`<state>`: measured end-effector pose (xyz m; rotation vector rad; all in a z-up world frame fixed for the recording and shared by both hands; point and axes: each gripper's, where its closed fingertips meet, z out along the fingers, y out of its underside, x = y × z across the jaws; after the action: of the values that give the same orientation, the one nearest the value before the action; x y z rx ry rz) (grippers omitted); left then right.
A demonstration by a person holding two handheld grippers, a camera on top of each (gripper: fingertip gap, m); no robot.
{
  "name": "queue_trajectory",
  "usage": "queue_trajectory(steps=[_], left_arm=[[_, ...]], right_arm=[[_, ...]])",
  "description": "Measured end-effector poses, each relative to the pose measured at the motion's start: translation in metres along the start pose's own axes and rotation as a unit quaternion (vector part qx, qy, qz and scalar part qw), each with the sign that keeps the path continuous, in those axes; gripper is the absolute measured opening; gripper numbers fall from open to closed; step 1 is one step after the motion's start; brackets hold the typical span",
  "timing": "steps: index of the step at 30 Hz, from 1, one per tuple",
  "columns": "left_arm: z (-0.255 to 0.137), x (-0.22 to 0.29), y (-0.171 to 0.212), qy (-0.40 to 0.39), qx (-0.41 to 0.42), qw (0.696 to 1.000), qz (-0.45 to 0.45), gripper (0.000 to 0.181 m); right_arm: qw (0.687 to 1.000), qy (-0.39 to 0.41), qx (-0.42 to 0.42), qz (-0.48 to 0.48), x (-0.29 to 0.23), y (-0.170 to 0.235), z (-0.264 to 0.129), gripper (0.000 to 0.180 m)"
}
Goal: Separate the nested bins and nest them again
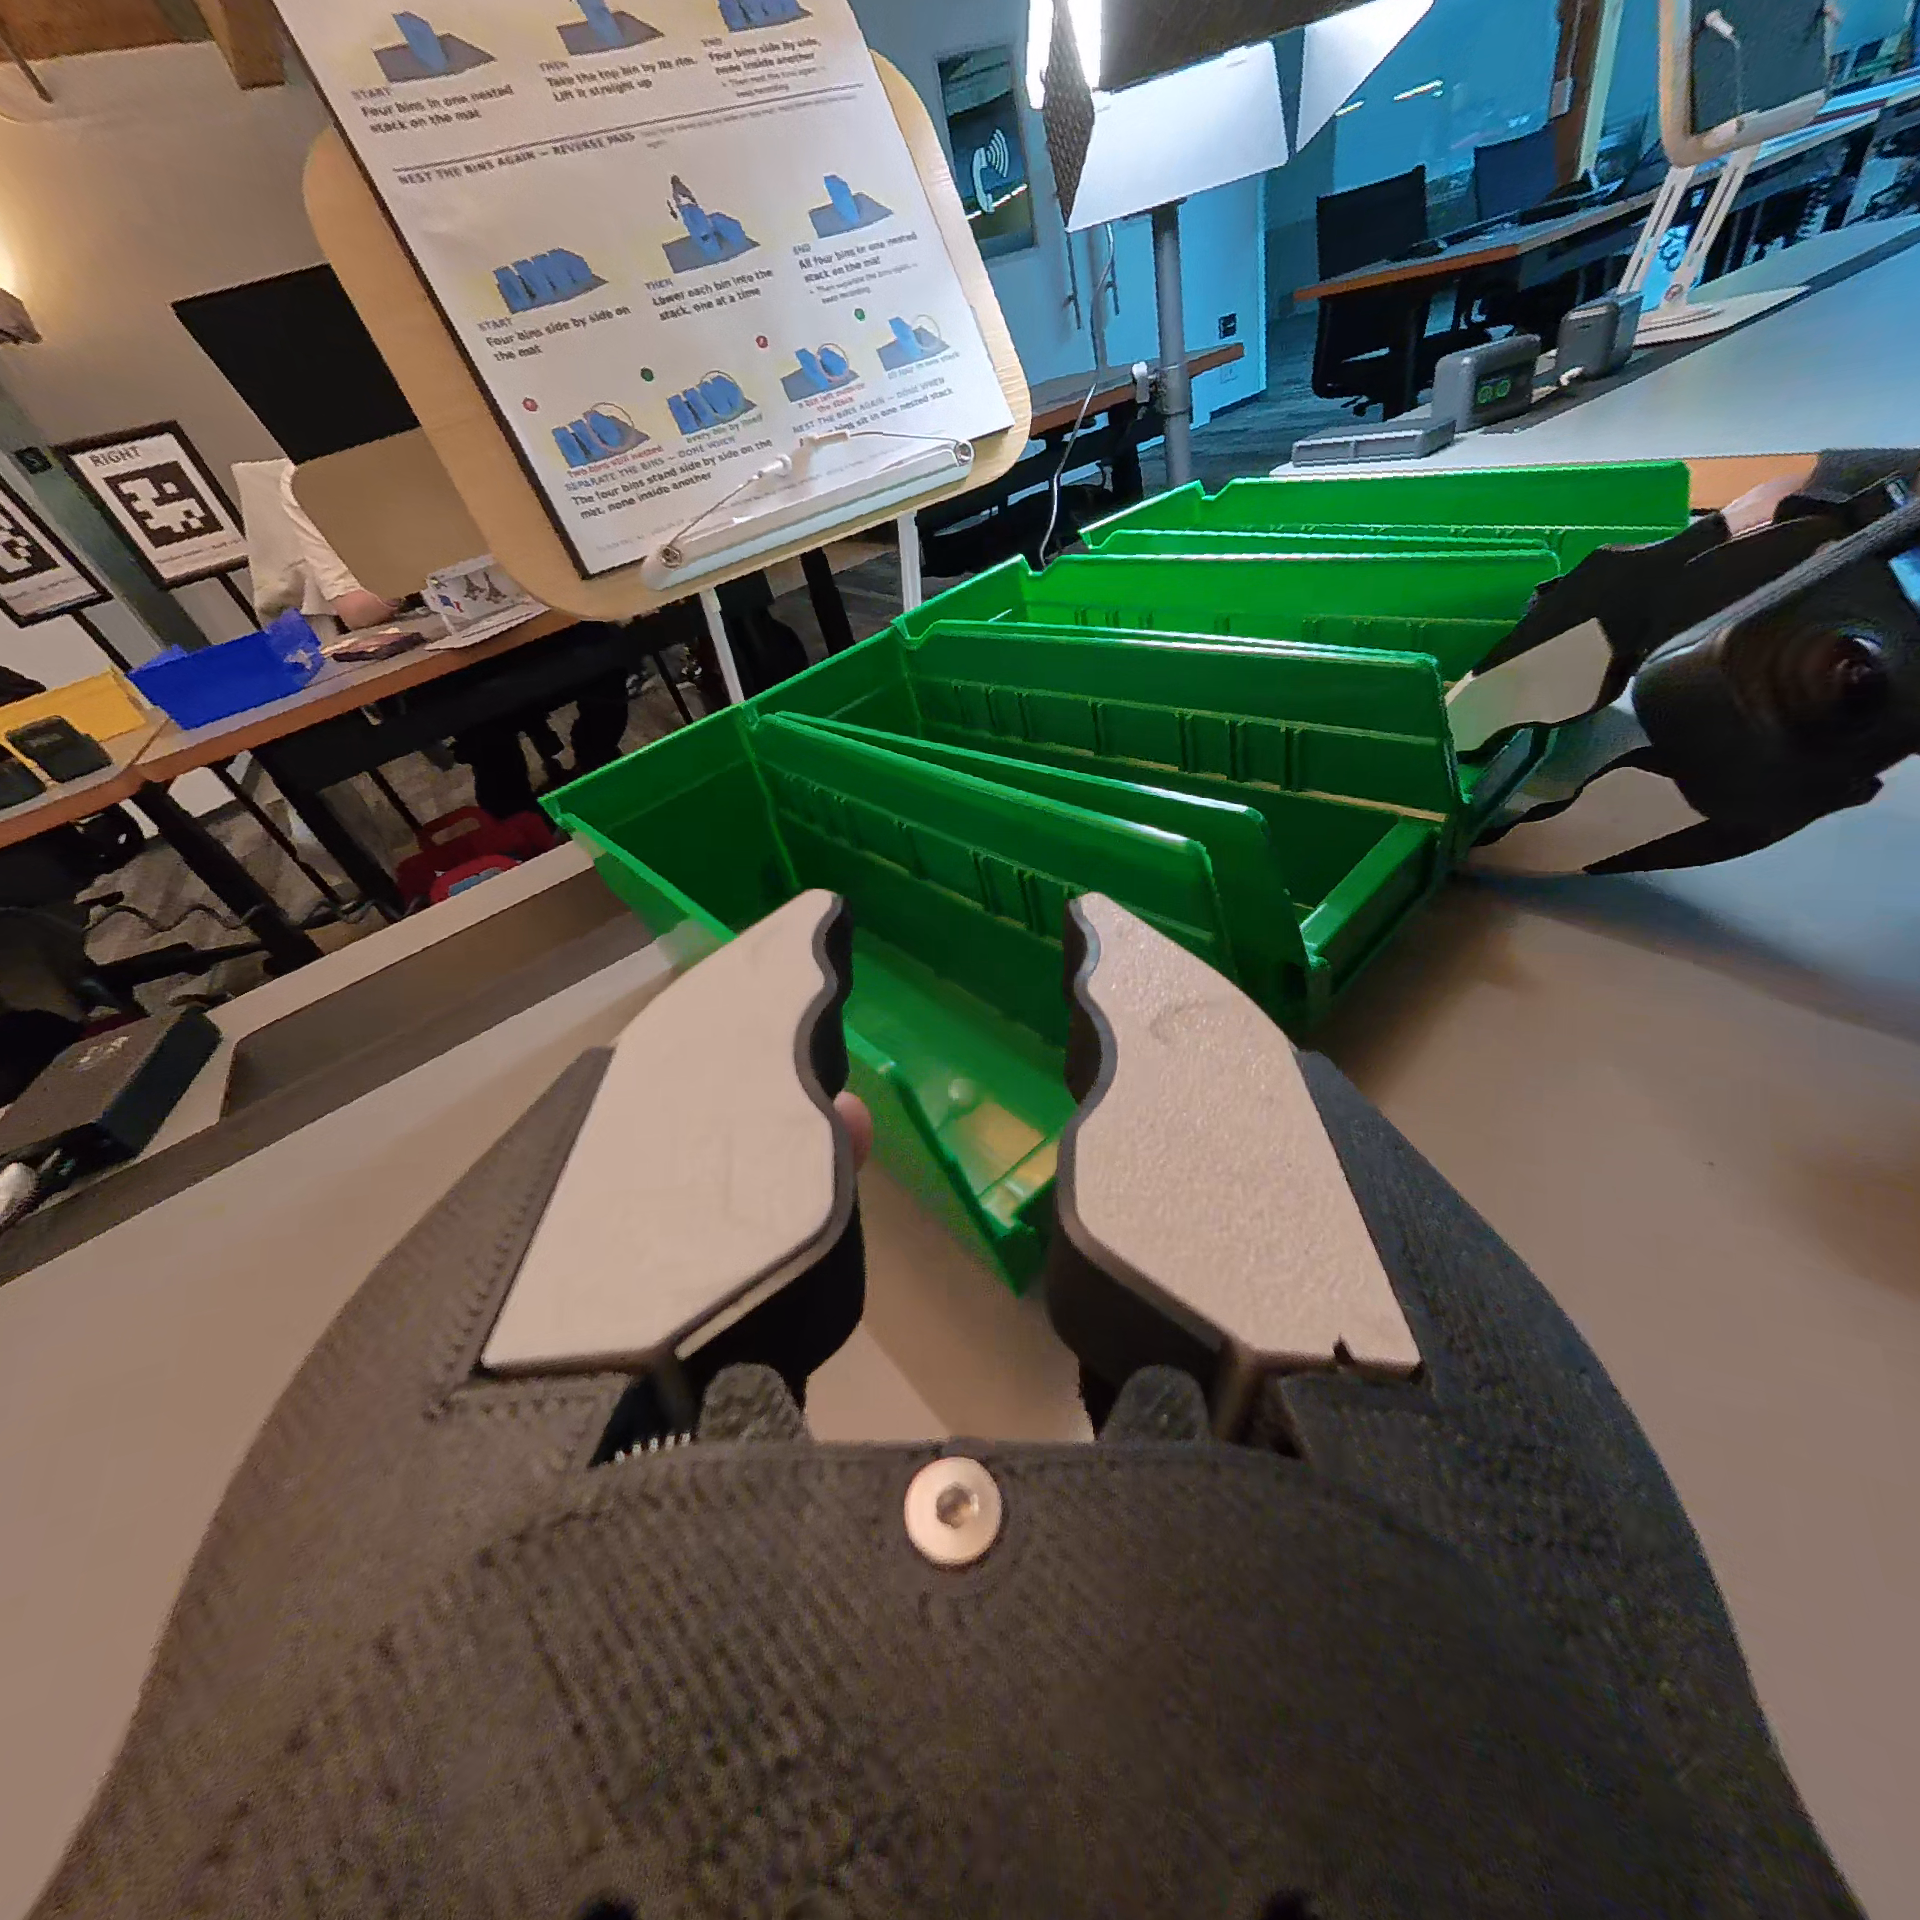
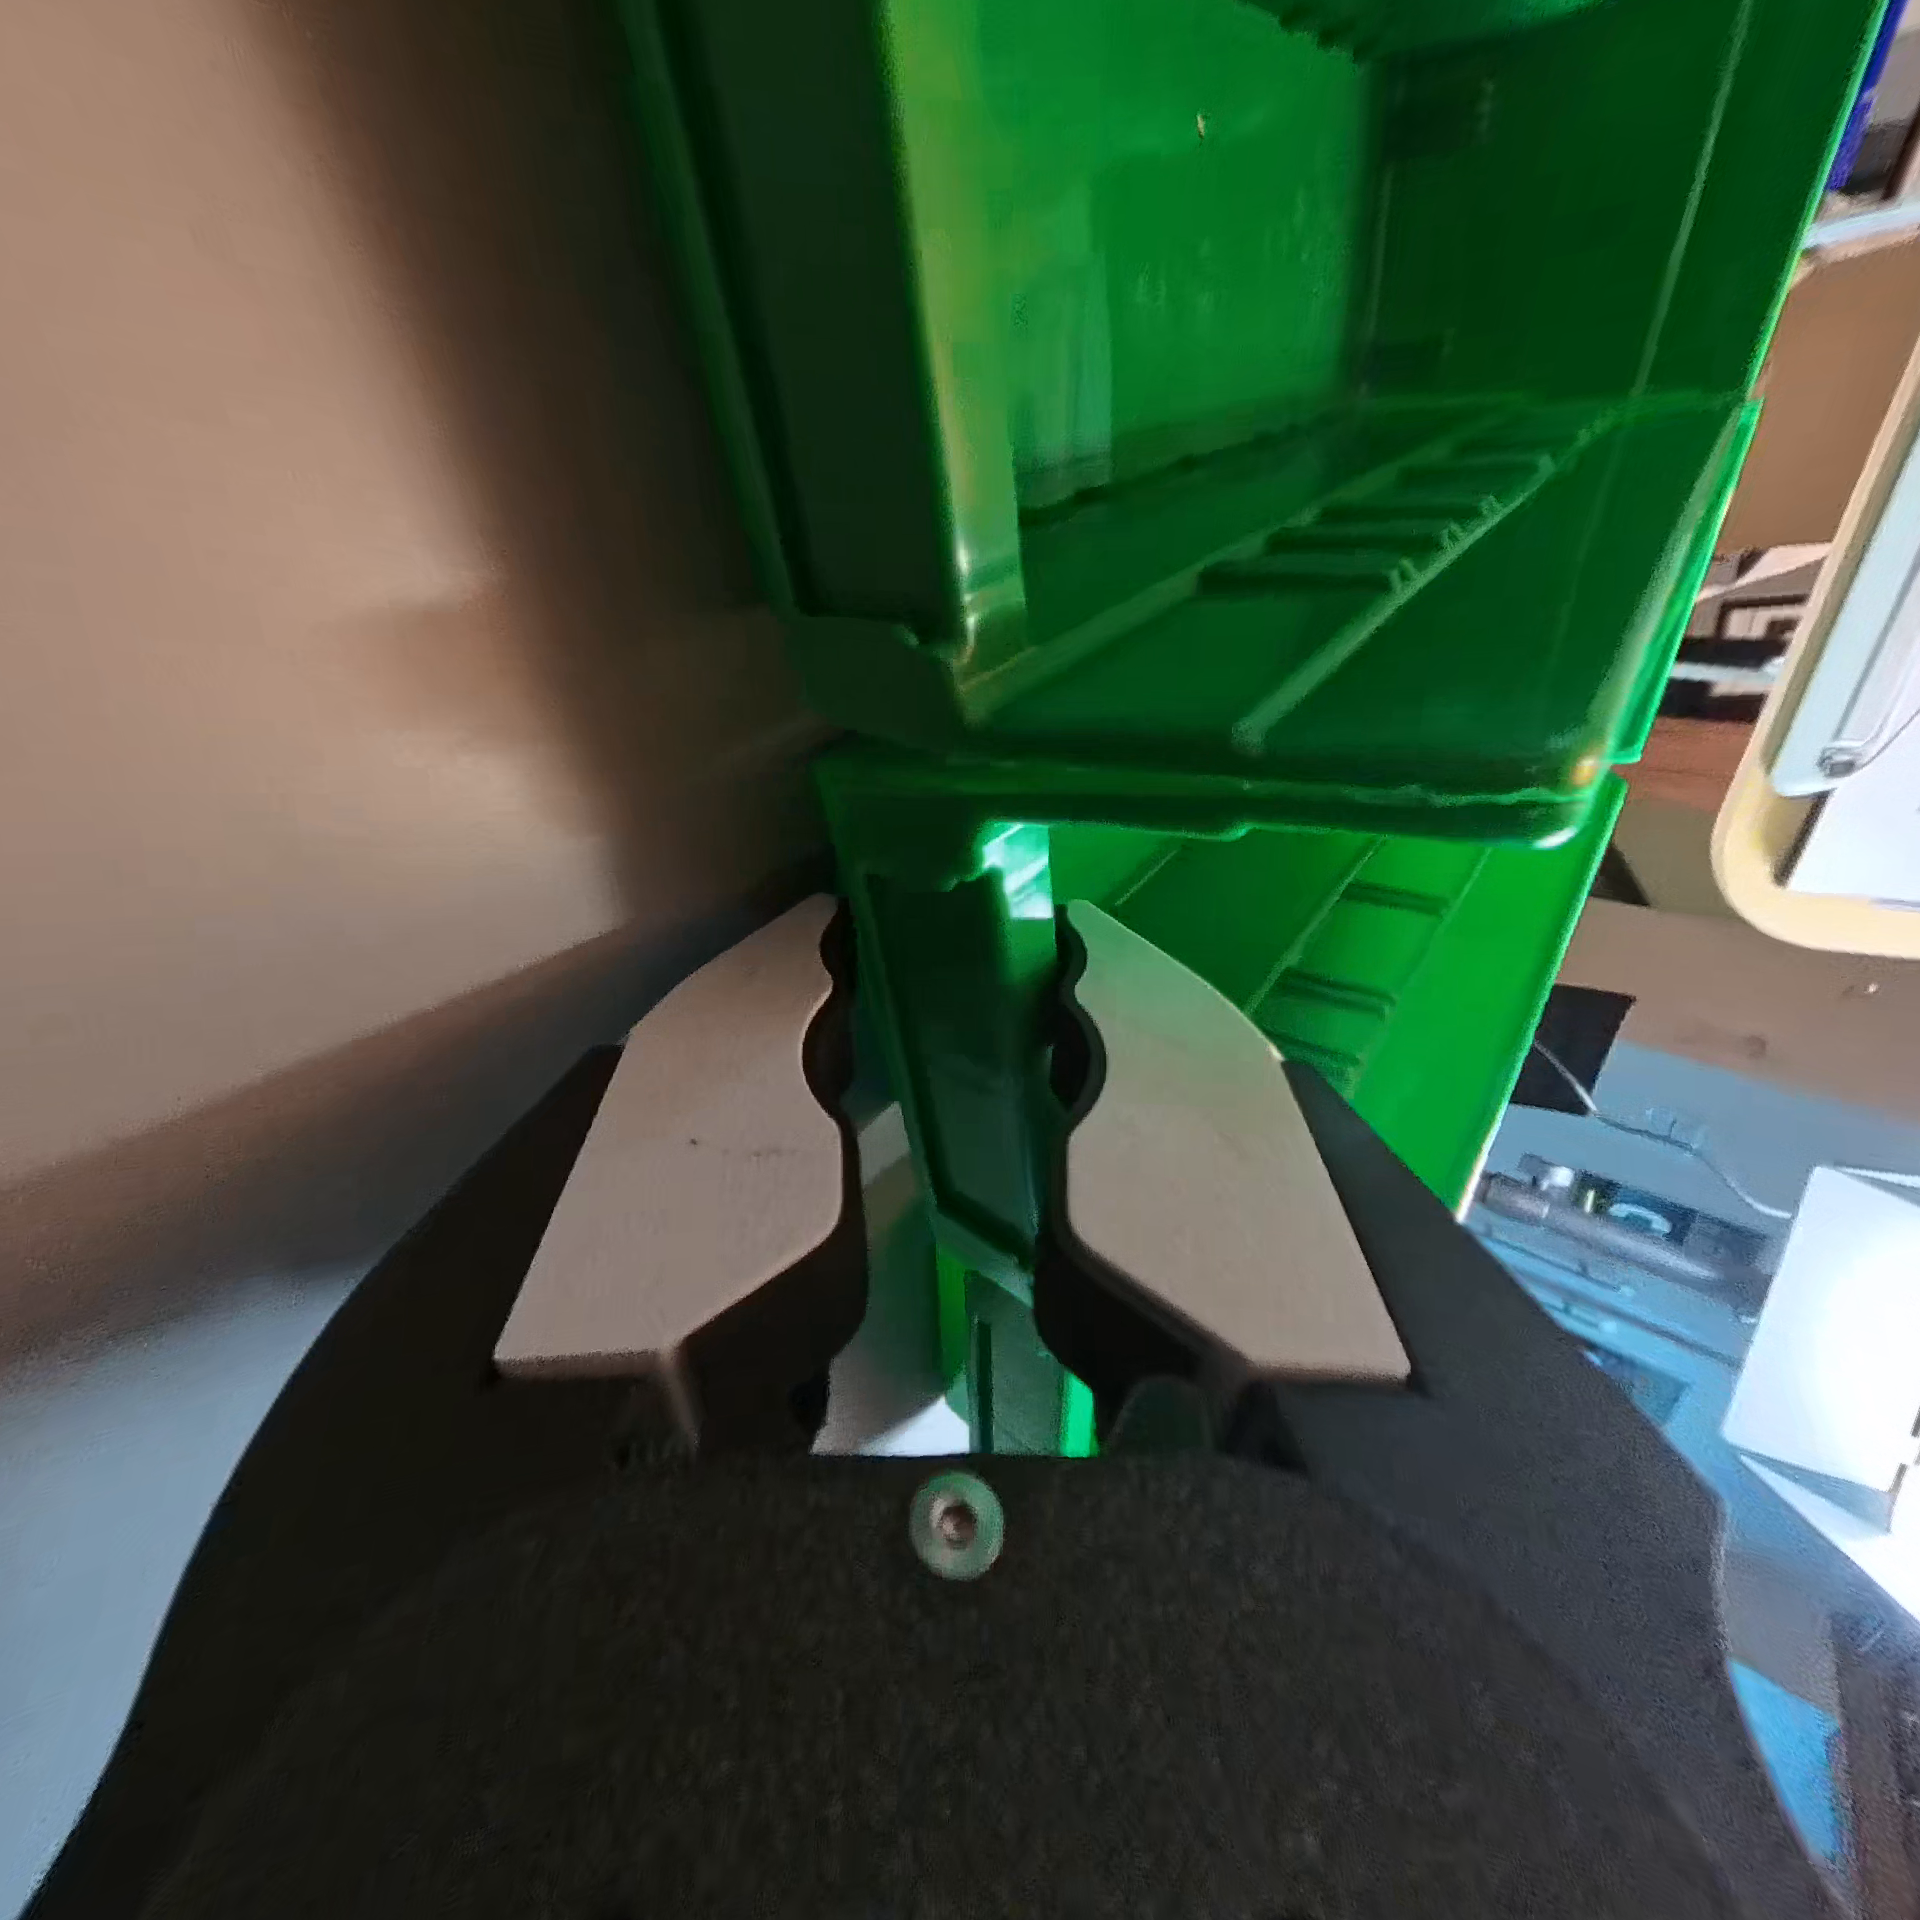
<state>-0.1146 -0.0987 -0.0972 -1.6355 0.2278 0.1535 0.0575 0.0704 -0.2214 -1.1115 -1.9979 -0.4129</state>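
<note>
Several green bins stand side by side on the tan table. The nearest bin lies right in front of my left gripper, which is open; the bin's low front end shows in the gap between the fingers. My right gripper is shut on the end wall of the second bin; it shows at the right of the left wrist view. Another bin fills the top of the right wrist view, touching the held one.
An instruction board on a stand rises behind the bins. Behind it is a table with a blue bin. A black box sits on a lower surface to the left. Grey devices lie on the far right table. Across from one pair of fingers to the other is roughly 25 cm.
</note>
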Motion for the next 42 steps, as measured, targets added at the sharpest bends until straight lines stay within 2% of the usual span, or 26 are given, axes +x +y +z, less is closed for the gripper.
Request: queue_trajectory(steps=[14, 24, 32, 42], left_arm=[[0.006, 0.013, 0.013, 0.011, -0.029, 0.999, 0.045, 0.036], [0.008, 0.011, 0.021, 0.009, -0.04, 0.998, 0.042, 0.035], [0.01, 0.011, 0.023, 0.009, -0.043, 0.998, 0.04, 0.035], [0.014, 0.013, 0.027, 0.008, -0.049, 0.998, 0.035, 0.035]], right_arm=[[0.996, 0.005, -0.03, 0.085, -0.009, -0.003, -0.015, 0.032], [0.999, 0.001, -0.024, 0.028, 0.011, -0.001, 0.012, 0.033], [0.999, -0.018, 0.042, -0.027, -0.005, -0.01, -0.006, 0.032], [0.998, -0.019, 0.047, -0.033, 0.002, -0.005, 0.001, 0.031]])
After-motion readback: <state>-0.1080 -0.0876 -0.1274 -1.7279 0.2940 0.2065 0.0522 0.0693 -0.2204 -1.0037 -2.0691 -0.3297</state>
